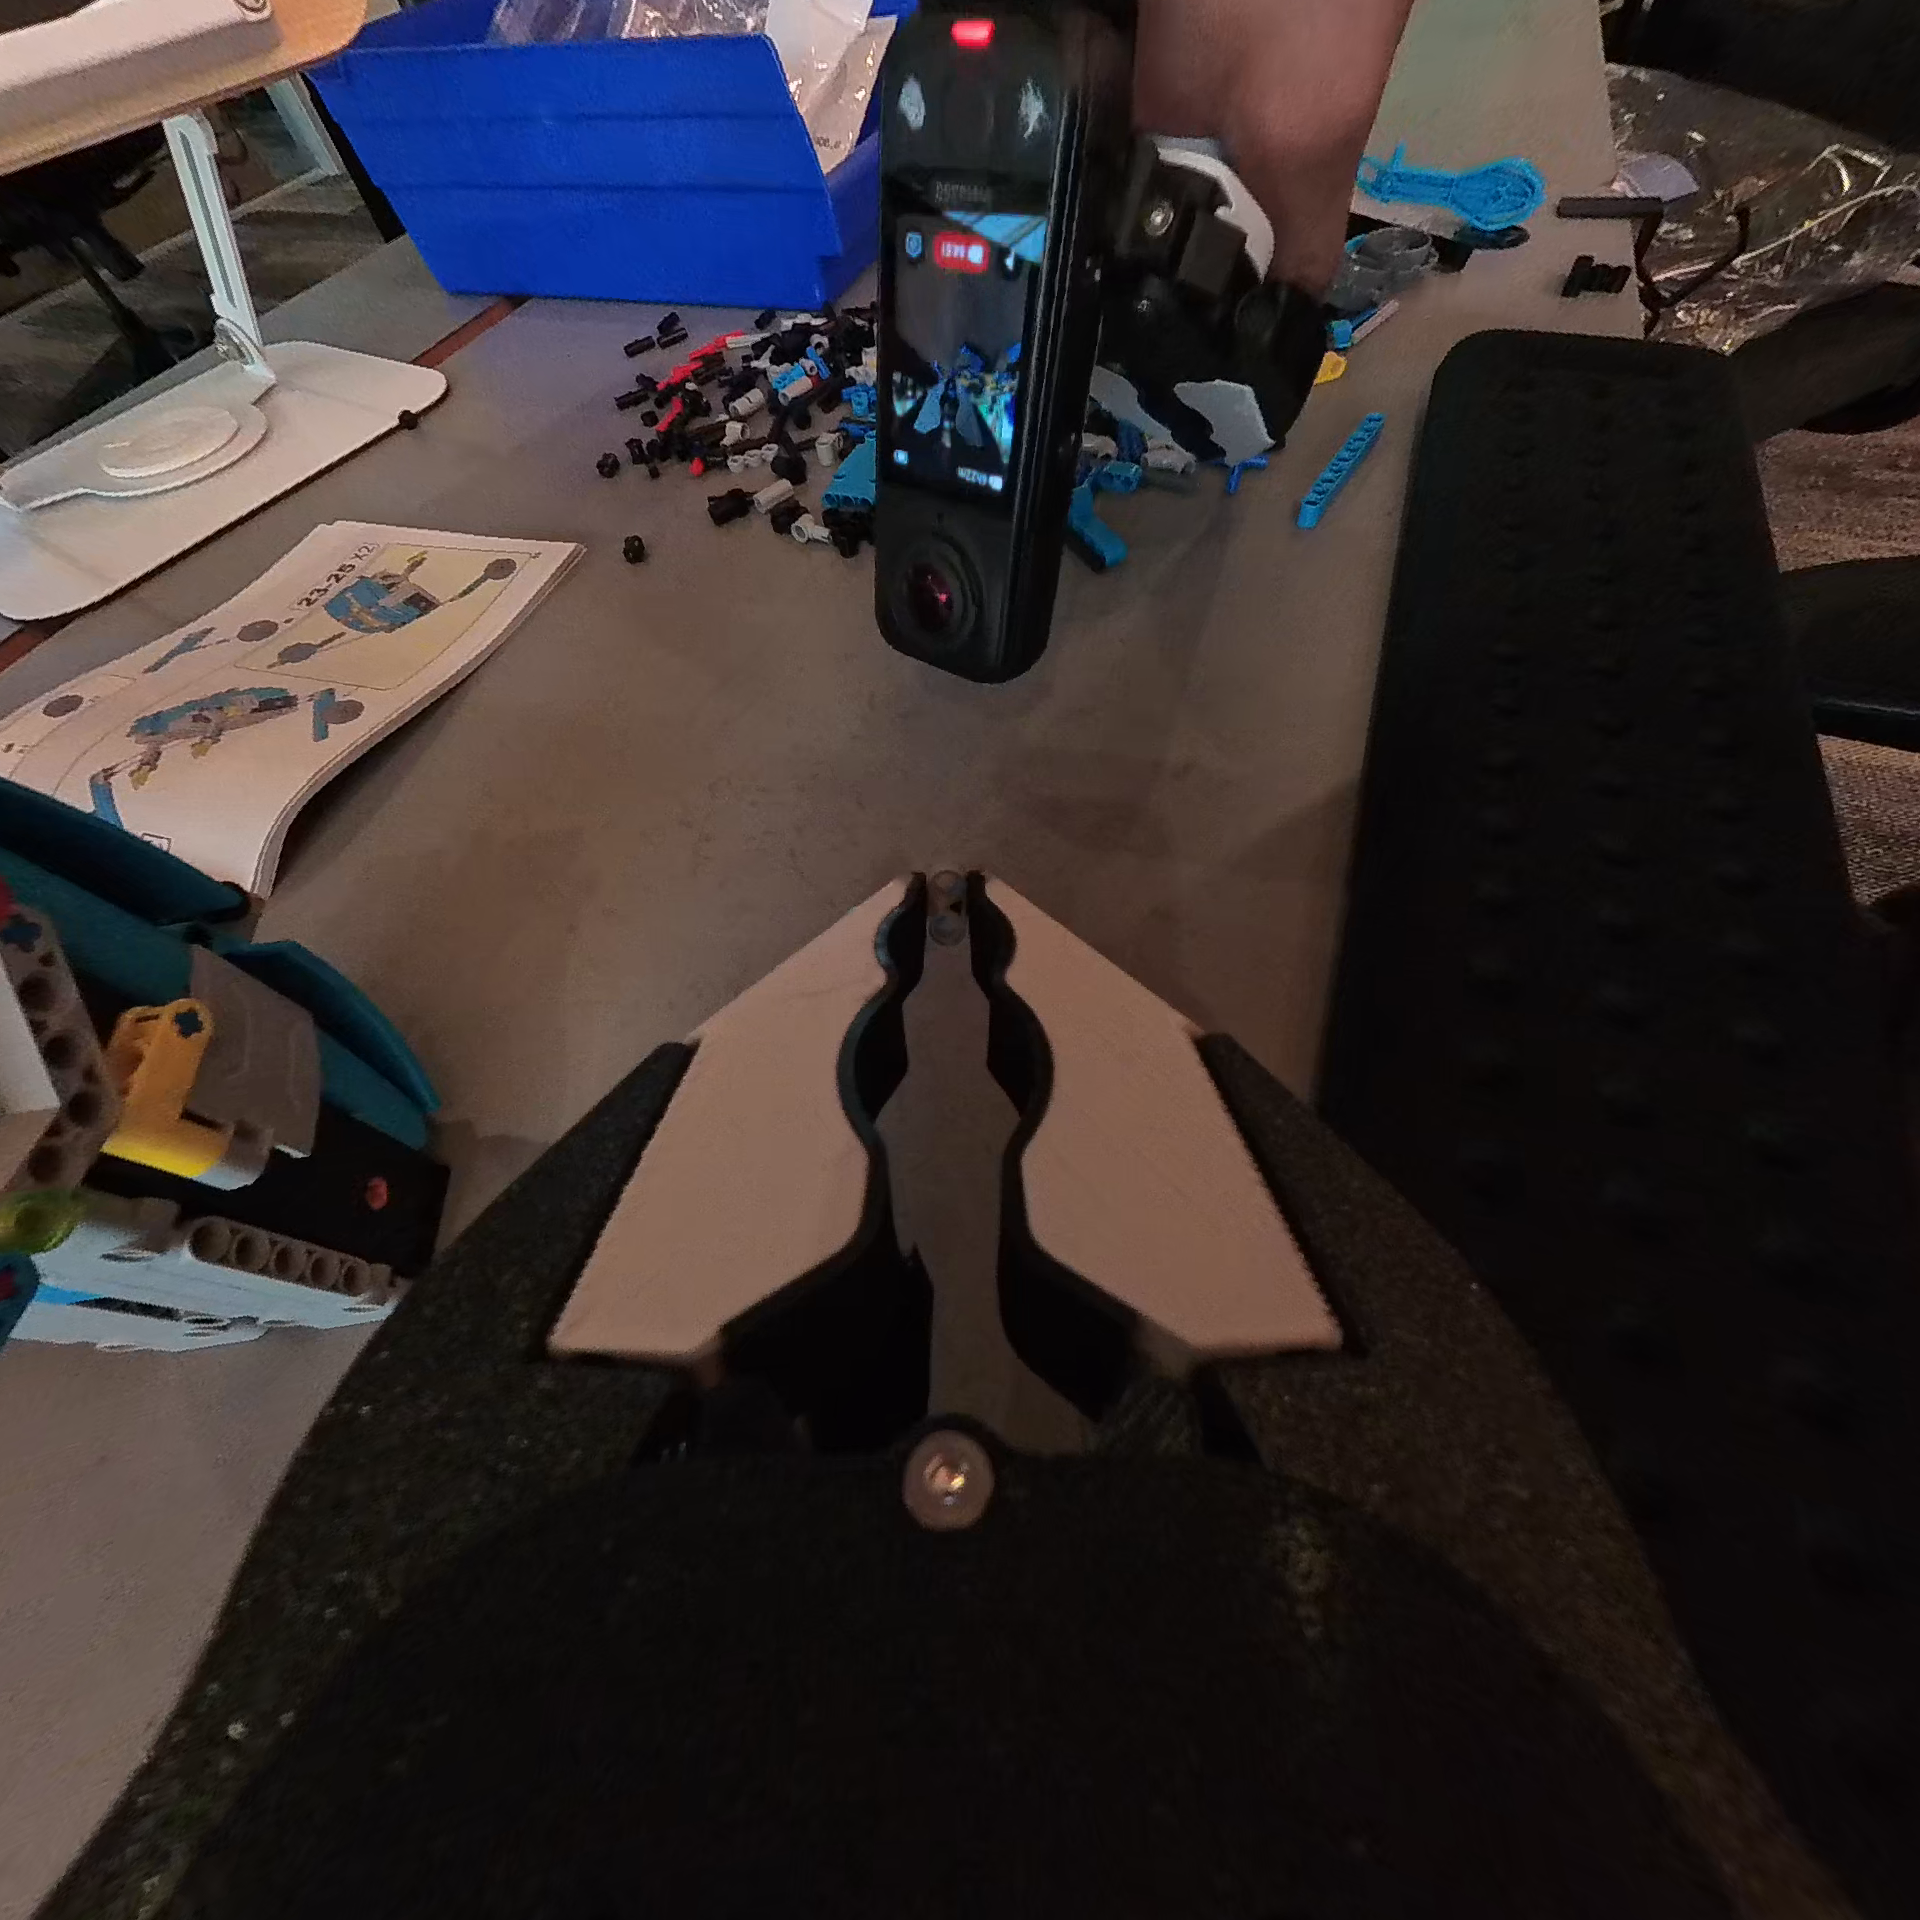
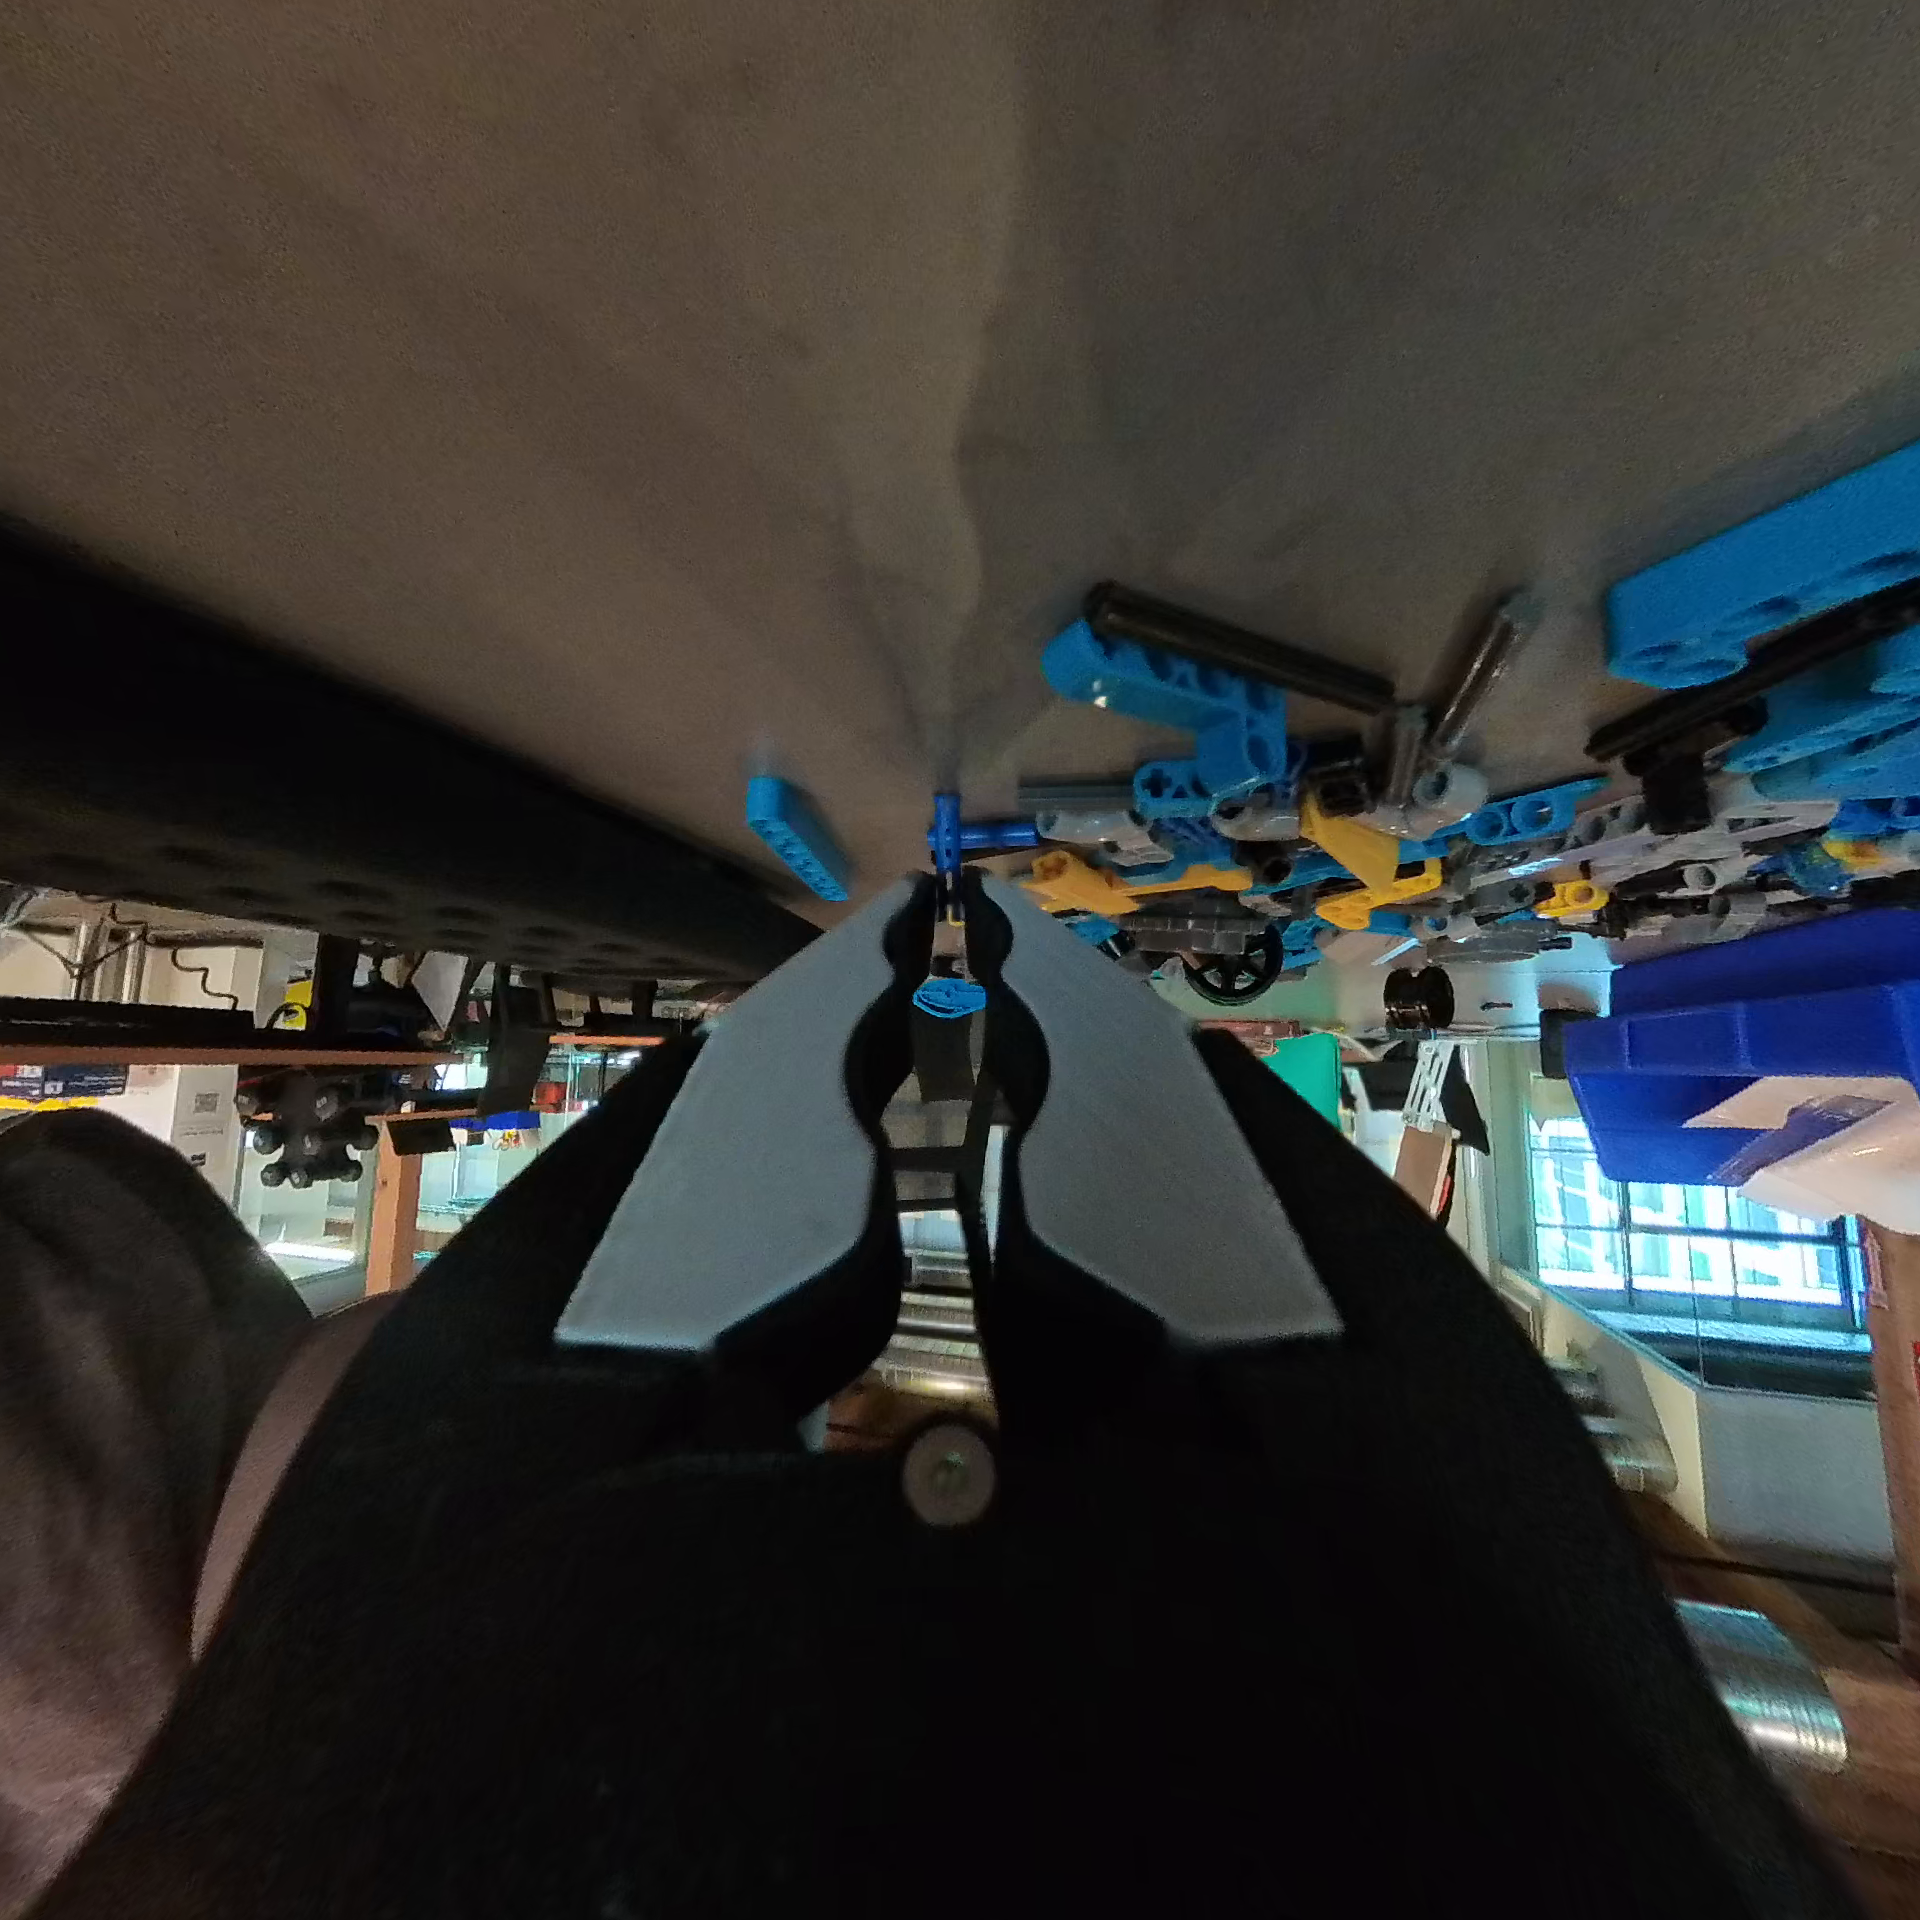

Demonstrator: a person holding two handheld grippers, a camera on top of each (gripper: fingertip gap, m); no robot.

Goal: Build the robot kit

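Nearest my left camera, the left gripper had its fingers pinching a small grey pin at the very tips, low over the grey table. At the lower left of that frame sat a partly built model of white, yellow and teal pieces. Above it, at middle left, lay an open instruction booklet. A black perforated chair back filled the right side. Further up, at centre top, the right gripper hung in a hand with its black camera facing me, tips over a pile of loose pieces. A blue bin stood at the upper left beyond the pile.

My right camera showed the scene inverted, table at the top. The right gripper there was nipped onto a thin blue axle piece, with a blue beam just to its left.
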